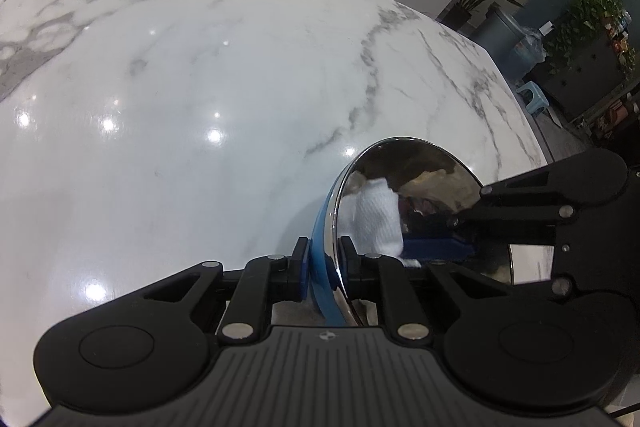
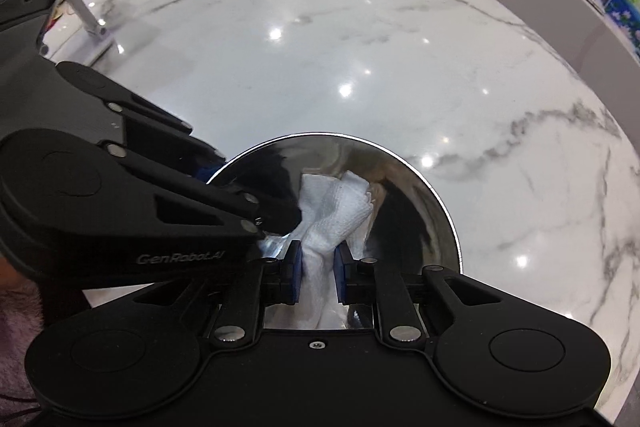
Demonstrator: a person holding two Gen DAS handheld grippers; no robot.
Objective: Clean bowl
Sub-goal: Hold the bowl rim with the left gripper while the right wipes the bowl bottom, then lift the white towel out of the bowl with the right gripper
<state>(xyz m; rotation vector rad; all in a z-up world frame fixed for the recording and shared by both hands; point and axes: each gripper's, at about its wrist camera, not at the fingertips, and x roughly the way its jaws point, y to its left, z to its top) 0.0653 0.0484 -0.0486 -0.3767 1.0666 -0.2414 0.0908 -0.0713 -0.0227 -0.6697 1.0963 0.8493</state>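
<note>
shiny steel bowl (image 2: 408, 195), blue outside, apparently clean

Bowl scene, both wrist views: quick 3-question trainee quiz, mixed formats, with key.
1. True or false: the left gripper clamps the rim of the bowl.
2. What does the right gripper hold? A) sponge B) white cloth C) brush
3. Fill in: the cloth is pressed against the bowl's shiny ____ surface.

Key: 1 true; 2 B; 3 inner. The bowl is tilted above the marble table, blue outside, mirror metal inside.
</note>
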